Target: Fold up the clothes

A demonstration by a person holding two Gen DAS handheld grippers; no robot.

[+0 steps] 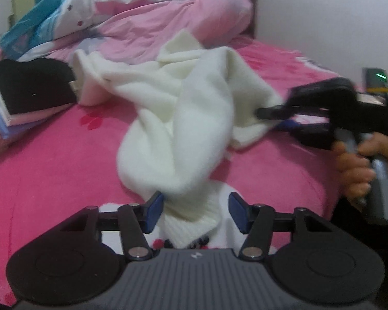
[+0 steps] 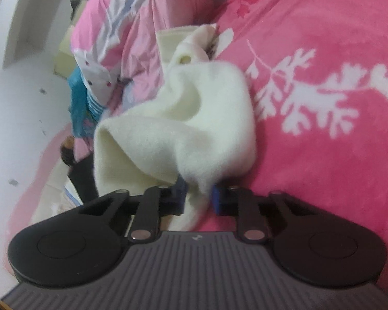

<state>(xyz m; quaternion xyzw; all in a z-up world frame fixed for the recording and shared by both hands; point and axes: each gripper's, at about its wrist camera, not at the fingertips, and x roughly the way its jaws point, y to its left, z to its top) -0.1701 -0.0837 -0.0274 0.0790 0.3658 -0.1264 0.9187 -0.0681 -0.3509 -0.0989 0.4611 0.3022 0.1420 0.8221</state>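
Hands first: right hand (image 1: 359, 165) is wrapped round the grey handle of the right gripper (image 1: 265, 112), seen from the left wrist view at frame right; gripper lies roughly level, fingers aimed toward the middle of the bed (image 1: 51, 160). Left hand itself not in view. Left gripper (image 1: 196, 210) is tilted down over the near end of the cloth.

Gripper states:
- Left gripper: blue pads (image 1: 155, 210) stand apart. Ribbed end of the white garment (image 1: 183, 118) lies between them; left pad touches the fabric, right pad has a visible gap. Not clamped.
- Right gripper (image 2: 199, 196) in its own view: pads drawn nearly together, pinching a fold of the garment's edge.

Writing: no readable text. Small pale logo mark on each gripper body, too small to make out.

Garment: cream, fleecy, bunched into a twisted rope on the pink floral bed. Long axis in the left wrist view runs from the left gripper at bottom centre up and away toward the pink quilt (image 1: 152, 18); one side flap pulled out to the right gripper. Far end crumpled beside a black folded item (image 1: 36, 82) on a stack at frame left.

Frames are motion-blurred, fine detail unreliable.
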